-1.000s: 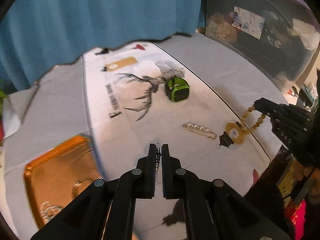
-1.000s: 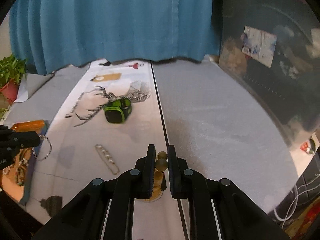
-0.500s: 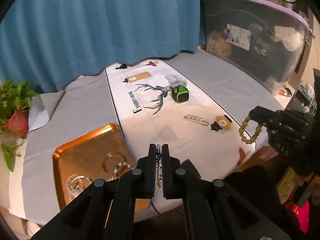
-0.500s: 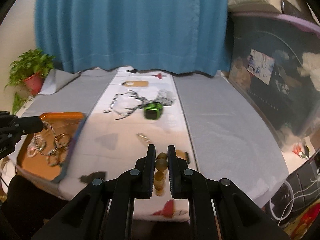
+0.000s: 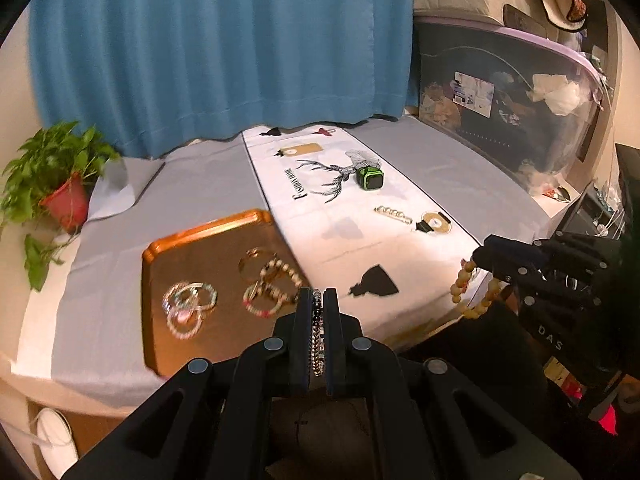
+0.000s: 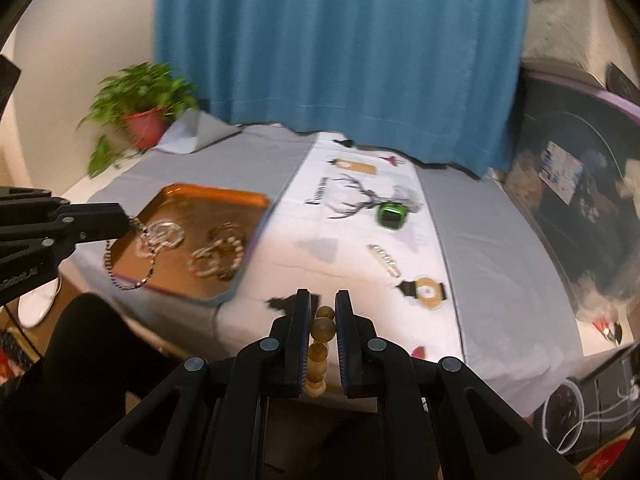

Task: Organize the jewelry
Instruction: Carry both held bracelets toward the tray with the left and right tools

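My left gripper (image 5: 318, 300) is shut on a silver chain bracelet (image 5: 317, 336), held in the air off the table's front edge; the chain hangs in a loop in the right wrist view (image 6: 128, 264). My right gripper (image 6: 322, 312) is shut on a wooden bead bracelet (image 6: 319, 340), also held off the front edge; it dangles in the left wrist view (image 5: 470, 288). An orange tray (image 5: 176, 248) on the table's left holds several bracelets (image 5: 268, 284). A pearl hair clip (image 5: 394, 214) lies on the white runner.
A green cube-shaped object (image 5: 370, 178) stands farther back on the runner (image 5: 360, 240). A potted plant (image 5: 52, 184) sits at the far left. A blue curtain (image 5: 224, 48) hangs behind. A dark storage bin (image 5: 508, 108) stands at the right.
Both grippers have lifted and pulled back from the table with their bracelets. The view now takes in the whole table, the tray and the plant.
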`<state>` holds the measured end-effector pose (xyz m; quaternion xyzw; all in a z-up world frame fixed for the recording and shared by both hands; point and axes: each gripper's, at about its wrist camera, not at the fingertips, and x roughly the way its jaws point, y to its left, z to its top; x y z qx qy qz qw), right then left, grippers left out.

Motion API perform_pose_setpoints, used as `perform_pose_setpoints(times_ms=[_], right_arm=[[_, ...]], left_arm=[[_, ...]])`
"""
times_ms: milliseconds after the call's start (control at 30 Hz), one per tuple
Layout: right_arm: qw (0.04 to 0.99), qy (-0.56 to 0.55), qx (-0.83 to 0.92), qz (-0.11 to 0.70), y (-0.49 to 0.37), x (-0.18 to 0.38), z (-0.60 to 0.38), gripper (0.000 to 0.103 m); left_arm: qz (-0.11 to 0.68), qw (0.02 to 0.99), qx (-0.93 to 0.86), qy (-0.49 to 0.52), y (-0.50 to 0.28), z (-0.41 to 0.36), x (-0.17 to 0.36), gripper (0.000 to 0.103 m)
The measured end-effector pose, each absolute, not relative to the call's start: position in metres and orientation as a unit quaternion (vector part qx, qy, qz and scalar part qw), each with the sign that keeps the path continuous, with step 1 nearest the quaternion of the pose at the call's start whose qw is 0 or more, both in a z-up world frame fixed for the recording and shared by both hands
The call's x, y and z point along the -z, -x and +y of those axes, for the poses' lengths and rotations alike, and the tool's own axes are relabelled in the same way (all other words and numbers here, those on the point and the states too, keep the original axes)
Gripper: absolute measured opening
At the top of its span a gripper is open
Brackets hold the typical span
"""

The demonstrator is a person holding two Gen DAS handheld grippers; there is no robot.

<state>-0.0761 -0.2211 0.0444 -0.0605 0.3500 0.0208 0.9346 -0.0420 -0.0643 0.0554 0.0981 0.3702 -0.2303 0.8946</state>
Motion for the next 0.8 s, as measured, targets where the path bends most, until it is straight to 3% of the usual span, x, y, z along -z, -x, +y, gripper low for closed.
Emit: perform_pose_setpoints(times_ms=[800], right_arm=[[0.916, 0.103, -0.096, 0.377, 0.130, -0.030, -0.136, 0.013]], left_arm=[[0.374, 0.900, 0.213, -0.062, 0.093, -0.002, -0.042, 0.003]])
